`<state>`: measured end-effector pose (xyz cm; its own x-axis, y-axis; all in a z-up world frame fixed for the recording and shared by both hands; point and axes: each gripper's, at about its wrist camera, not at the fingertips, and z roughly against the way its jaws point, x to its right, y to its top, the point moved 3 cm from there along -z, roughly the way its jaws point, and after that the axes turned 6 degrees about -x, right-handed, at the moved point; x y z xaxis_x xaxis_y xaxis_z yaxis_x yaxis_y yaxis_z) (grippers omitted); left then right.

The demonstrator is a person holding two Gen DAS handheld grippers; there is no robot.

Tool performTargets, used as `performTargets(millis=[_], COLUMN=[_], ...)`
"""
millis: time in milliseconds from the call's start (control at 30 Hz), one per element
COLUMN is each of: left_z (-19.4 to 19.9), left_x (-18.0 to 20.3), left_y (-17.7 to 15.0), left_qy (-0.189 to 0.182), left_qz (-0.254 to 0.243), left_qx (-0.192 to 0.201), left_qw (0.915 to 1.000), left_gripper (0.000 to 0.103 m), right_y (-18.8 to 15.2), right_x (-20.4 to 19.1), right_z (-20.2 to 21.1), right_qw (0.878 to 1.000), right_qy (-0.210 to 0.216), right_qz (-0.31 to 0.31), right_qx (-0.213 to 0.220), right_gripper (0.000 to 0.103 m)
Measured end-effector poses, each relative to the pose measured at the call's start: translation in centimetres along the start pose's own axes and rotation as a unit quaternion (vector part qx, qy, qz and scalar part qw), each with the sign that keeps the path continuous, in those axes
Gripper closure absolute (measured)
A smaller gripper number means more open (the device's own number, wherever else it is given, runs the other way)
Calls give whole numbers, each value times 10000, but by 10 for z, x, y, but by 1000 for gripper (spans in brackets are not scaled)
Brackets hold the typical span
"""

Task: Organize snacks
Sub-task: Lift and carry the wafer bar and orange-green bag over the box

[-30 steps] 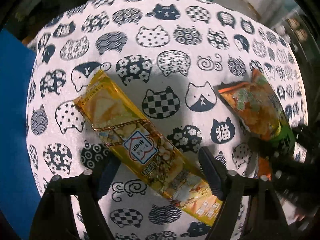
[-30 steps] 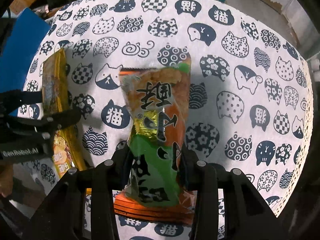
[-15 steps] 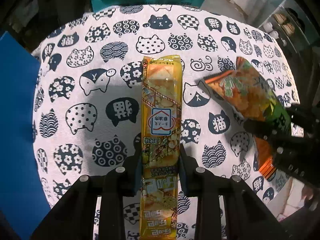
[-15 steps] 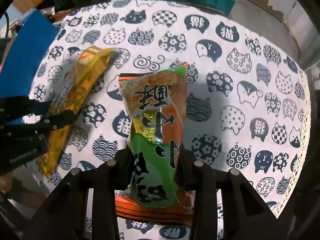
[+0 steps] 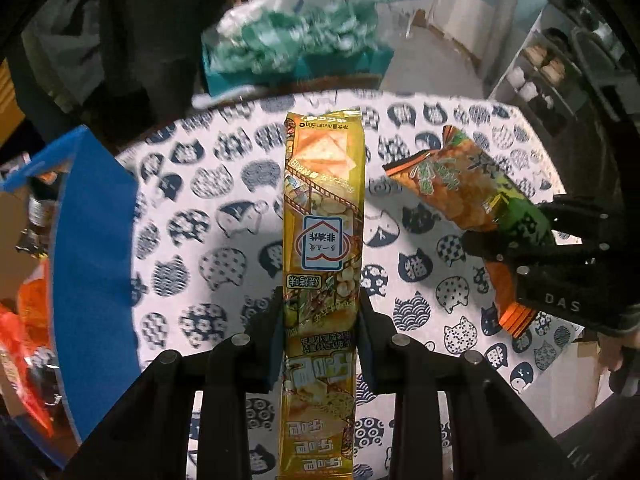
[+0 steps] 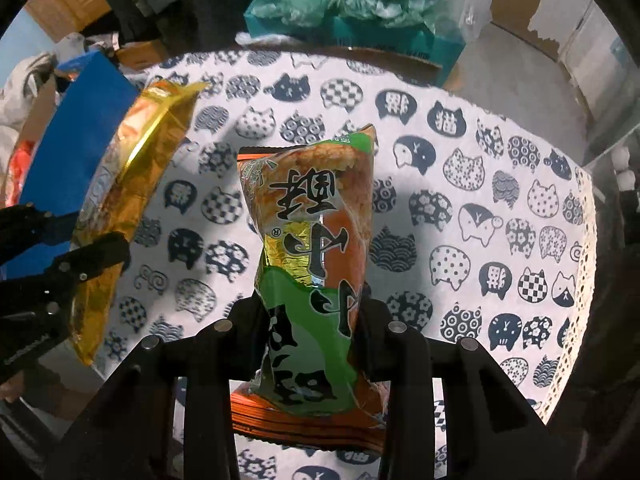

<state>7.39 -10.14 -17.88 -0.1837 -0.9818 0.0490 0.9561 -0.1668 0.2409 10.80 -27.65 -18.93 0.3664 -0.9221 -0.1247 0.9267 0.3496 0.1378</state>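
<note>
A long yellow cracker packet (image 5: 324, 216) hangs lengthwise in my left gripper (image 5: 320, 328), whose jaws are shut on its lower half, lifted above the cat-print tablecloth (image 5: 208, 264). My right gripper (image 6: 310, 320) is shut on an orange and green snack bag (image 6: 308, 240), also raised off the cloth. In the left wrist view the orange and green bag (image 5: 460, 184) shows at right, with the right gripper (image 5: 516, 240) clamped on it. In the right wrist view the yellow packet (image 6: 136, 184) and the left gripper (image 6: 76, 256) appear at left.
A blue bin (image 5: 92, 248) stands at the table's left edge, with orange packets (image 5: 24, 340) inside. A teal box with plastic-wrapped goods (image 6: 344, 4) sits behind the table. Shelving (image 5: 544, 76) stands at the far right. The lace-edged cloth (image 6: 584, 264) ends at right.
My left gripper closed on the yellow packet, which turned lengthwise and rose off the cloth. The right gripper lifted the orange and green bag higher too.
</note>
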Motion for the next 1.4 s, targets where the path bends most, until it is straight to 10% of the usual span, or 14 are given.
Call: performTargets(millis=[800,1400], left_z=[91,124], left_x=[-38,-138], left_y=[-3,-26], left_qy=[299,425], left_qz=[-141,773], left_qx=[1152,1494], left_qw=[9928,9848], left_gripper=[72,72], right_y=[34,79], right_x=[-73,-168], right_z=[64,82], right_qw=[9957,9874], right_qy=[385,831], right_qz=[418,999], right_qx=[729,900], right_gripper=[68,68])
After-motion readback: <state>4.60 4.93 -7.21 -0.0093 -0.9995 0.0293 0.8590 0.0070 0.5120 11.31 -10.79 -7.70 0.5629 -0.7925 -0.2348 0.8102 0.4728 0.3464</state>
